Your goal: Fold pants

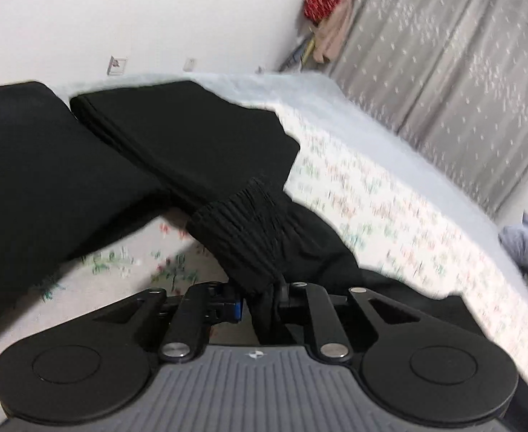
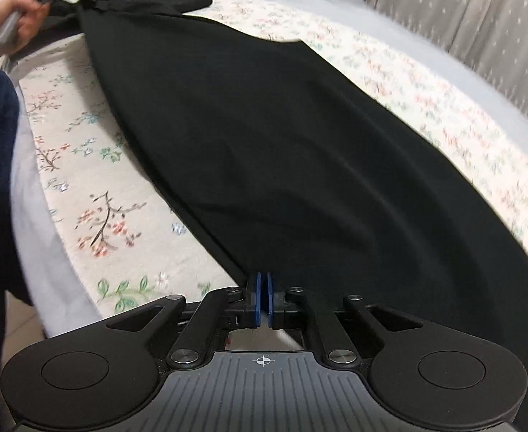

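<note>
Matt black cloth pants (image 2: 282, 144) (smooth)

Both cameras sit close above the bed (image 1: 390, 194), angled down along their jaws. The left wrist view faces the wall-side corner; the right looks lengthwise. Both share the black pants (image 2: 264, 144) and curtain (image 1: 444, 72).

A bed (image 1: 390, 187) fills the room's middle, covered by a white spread printed with small flowers (image 2: 94, 194) over a pale blue sheet (image 1: 300, 86). Behind it stands a plain white wall (image 1: 138, 10) with two small wall plates (image 1: 117, 65). Grey patterned curtains (image 1: 462, 72) hang alongside, with clothes (image 1: 330, 25) hung at the corner.
</note>
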`<state>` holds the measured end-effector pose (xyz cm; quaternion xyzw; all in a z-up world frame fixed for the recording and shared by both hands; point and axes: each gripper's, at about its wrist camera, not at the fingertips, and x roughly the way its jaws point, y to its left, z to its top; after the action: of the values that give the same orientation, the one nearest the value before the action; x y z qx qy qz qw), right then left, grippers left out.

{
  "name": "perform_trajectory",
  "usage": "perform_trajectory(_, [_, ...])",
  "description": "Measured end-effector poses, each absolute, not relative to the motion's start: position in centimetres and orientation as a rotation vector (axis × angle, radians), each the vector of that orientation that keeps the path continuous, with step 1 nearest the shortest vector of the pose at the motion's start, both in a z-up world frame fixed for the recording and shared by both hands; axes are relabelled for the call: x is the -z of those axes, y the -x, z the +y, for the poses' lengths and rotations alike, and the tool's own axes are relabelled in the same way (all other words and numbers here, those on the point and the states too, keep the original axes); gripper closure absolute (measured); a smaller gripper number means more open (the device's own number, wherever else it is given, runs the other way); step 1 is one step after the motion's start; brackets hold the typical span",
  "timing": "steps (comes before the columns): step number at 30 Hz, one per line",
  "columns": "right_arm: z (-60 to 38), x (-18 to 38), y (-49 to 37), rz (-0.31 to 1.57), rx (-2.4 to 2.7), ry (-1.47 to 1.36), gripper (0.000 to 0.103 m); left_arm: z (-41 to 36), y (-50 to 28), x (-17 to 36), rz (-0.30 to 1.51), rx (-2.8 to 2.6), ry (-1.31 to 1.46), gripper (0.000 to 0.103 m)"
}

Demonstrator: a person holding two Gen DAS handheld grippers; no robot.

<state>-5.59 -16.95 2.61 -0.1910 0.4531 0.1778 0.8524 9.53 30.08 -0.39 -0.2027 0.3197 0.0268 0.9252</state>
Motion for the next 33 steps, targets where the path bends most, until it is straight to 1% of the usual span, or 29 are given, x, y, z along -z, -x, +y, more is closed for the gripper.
perform_trajectory(3, [-18.2, -2.6, 4.9, 0.979, -0.37, 0.335, 0.103, 31.6, -10.7, 2.1, 0.739, -0.055, 0.53, 0.077])
perform_trajectory(5, [-18.3, -2.8, 4.9, 0.985, -0.376, 0.337, 0.103, 32.8, -10.7, 2.3, 0.724, -0.016, 0.599, 0.069])
perform_trajectory(6, [-18.3, -2.9, 5.1, 0.984, -0.379, 0.351, 0.101, 33.1, -10.7, 2.1, 0.715, -0.009, 0.6, 0.062])
perform_trajectory(7, [-18.3, -3.2, 5.2, 0.99, -0.384, 0.358, 0.1, 33.0, -10.6, 1.8, 0.717, -0.017, 0.582, 0.05])
perform_trajectory(8, [-18.5, -3.5, 5.2, 0.999, -0.394, 0.357, 0.097, 33.0, -10.5, 1.3, 0.708, -0.045, 0.557, 0.045])
perform_trajectory(10, [-18.6, -5.0, 5.4, 0.972, -0.415, 0.335, 0.095, 33.0, -10.0, 0.2, 0.671, -0.07, 0.522, 0.034])
perform_trajectory(11, [-19.0, -6.3, 5.1, 0.933, -0.429, 0.303, 0.092, 33.0, -9.6, -0.3, 0.66, -0.074, 0.514, 0.032])
perform_trajectory(12, [-19.6, -7.7, 4.3, 0.894, -0.442, 0.259, 0.084, 33.1, -9.2, -0.8, 0.64, -0.074, 0.513, 0.026])
perform_trajectory(13, [-19.9, -8.8, 3.4, 0.859, -0.452, 0.221, 0.08, 33.1, -8.8, -1.2, 0.619, -0.072, 0.511, 0.02])
perform_trajectory(14, [-20.1, -9.9, 2.2, 0.828, -0.457, 0.191, 0.072, 33.1, -8.6, -1.4, 0.602, -0.07, 0.507, 0.018])
perform_trajectory(15, [-20.1, -10.5, 0.8, 0.806, -0.459, 0.178, 0.068, 33.1, -8.5, -1.7, 0.591, -0.067, 0.494, 0.017])
perform_trajectory(18, [-19.4, -11.2, -5.2, 0.78, -0.505, 0.136, 0.067, 32.1, -10.5, -2.0, 0.588, -0.077, 0.425, 0.017])
perform_trajectory(21, [-17.3, -10.4, -12.6, 0.797, -0.539, 0.059, 0.067, 30.8, -13.3, -2.9, 0.618, -0.055, 0.326, 0.017])
perform_trajectory(22, [-16.3, -10.0, -15.0, 0.804, -0.542, 0.062, 0.067, 30.8, -14.2, -3.1, 0.628, -0.049, 0.28, 0.015])
perform_trajectory(24, [-14.0, -8.8, -18.9, 0.821, -0.547, 0.085, 0.067, 29.9, -16.8, -2.9, 0.685, -0.038, 0.187, 0.008])
perform_trajectory(29, [-10.4, -5.9, -26.7, 0.887, -0.533, 0.131, 0.067, 28.7, -22.2, -1.3, 0.833, -0.015, 0.092, 0.008])
perform_trajectory(30, [-10.2, -5.2, -27.6, 0.908, -0.535, 0.133, 0.067, 28.4, -22.8, -0.9, 0.847, -0.004, 0.084, 0.014])
perform_trajectory(31, [-9.9, -4.5, -28.3, 0.934, -0.542, 0.135, 0.067, 28.0, -23.3, -0.6, 0.853, -0.002, 0.067, 0.042])
perform_trajectory(32, [-9.4, -3.6, -28.7, 0.967, -0.557, 0.151, 0.067, 27.5, -23.6, -0.4, 0.86, -0.015, 0.036, 0.045])
perform_trajectory(33, [-9.0, -2.7, -28.9, 0.991, -0.572, 0.179, 0.077, 27.0, -23.6, -0.4, 0.853, -0.019, 0.006, 0.054])
